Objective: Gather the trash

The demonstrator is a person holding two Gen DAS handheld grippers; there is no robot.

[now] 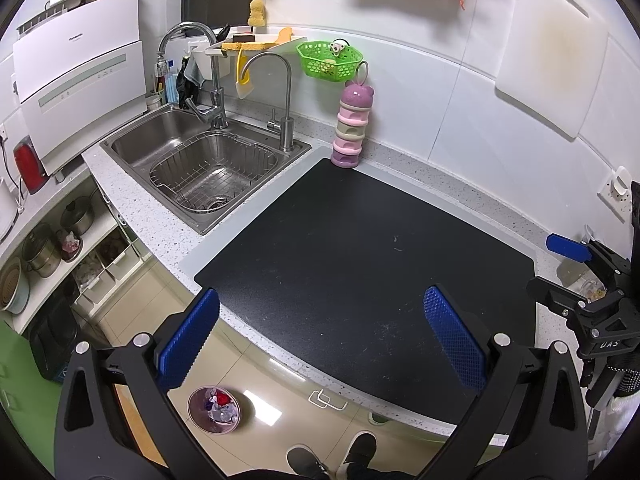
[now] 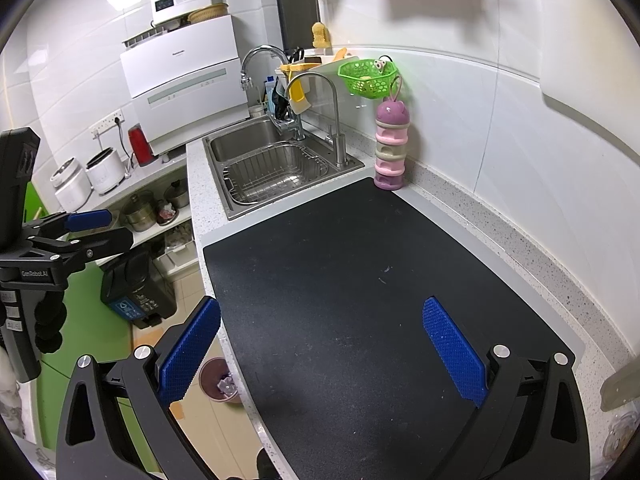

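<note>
Left gripper: we hold it spread wide, nothing in it.
Right gripper: spread wide too.
Black mat: under both.
Trash bin: on the floor.

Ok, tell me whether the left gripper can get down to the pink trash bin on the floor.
Probably yes: the left gripper is open and empty, and the pink trash bin stands on open floor beside the counter edge.

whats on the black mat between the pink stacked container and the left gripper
Nothing: the black mat is bare from the pink stacked container to the left gripper, apart from faint specks. The left wrist view shows it; the right agrees.
</note>
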